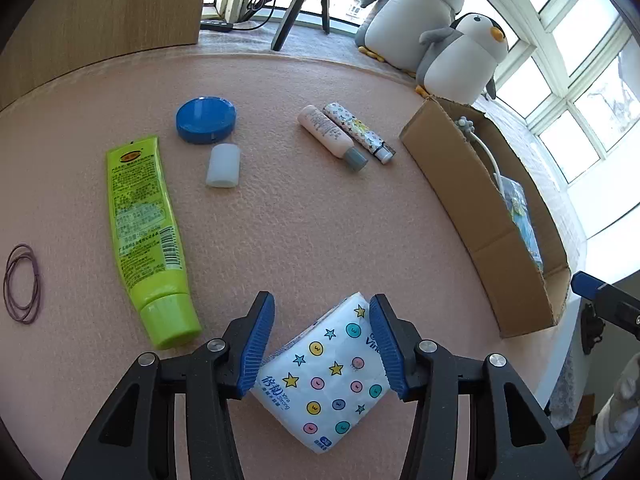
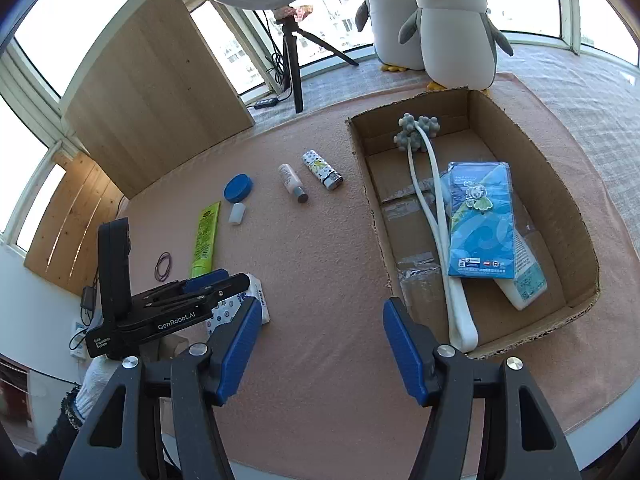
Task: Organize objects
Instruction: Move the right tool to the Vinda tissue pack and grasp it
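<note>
A white tissue pack printed with stars and dots lies cornerwise between my left gripper's blue pads, which press on its two sides. In the right wrist view that pack sits near the table's front left edge, under the left gripper. My right gripper hangs open and empty over the pink mat, just left of the cardboard box. On the mat lie a green tube, a blue round lid, a white cap, a pink bottle, a patterned lighter and purple rubber bands.
The box holds a blue packet, a white long-handled massager and a white tube. Two plush penguins stand behind it. A tripod and a wooden board are at the back. A gloved hand holds the left gripper.
</note>
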Demonstrator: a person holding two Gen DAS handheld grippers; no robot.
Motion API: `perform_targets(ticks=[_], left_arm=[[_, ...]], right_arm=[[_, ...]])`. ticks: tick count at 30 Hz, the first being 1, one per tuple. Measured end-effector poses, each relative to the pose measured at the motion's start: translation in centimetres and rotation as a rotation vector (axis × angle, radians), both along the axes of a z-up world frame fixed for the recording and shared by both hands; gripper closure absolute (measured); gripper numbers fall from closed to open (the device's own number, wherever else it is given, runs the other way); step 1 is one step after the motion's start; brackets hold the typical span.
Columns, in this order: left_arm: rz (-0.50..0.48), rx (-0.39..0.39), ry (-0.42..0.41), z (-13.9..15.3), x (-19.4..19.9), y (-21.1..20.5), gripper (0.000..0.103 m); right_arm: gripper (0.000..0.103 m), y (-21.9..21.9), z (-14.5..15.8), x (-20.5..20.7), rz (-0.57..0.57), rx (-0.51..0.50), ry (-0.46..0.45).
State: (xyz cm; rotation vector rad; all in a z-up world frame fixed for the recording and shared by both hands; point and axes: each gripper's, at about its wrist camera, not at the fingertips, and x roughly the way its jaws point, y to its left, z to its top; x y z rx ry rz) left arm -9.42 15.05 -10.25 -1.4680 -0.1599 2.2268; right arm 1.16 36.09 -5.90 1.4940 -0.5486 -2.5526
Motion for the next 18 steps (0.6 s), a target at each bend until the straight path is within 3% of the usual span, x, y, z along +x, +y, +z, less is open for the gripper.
perform_targets(ticks=[7, 11, 18], left_arm=[[0.04, 0.089, -0.021, 0.3, 0.3, -4.7, 0.051], [-0.024, 0.104, -0.034, -0.1, 1.5, -4.8, 0.051], [-0.177, 0.119, -0.043, 0.1, 5.4, -1.4, 0.051]], right_arm=[[0.044, -3.7, -2.5, -0.2, 0.03, -0.077, -0.07], [0.044, -4.9, -3.9, -0.5, 0.044, -0.127, -0.115], [0.043, -6.1, -5.1, -1.9, 0.071, -0.176, -0.143]])
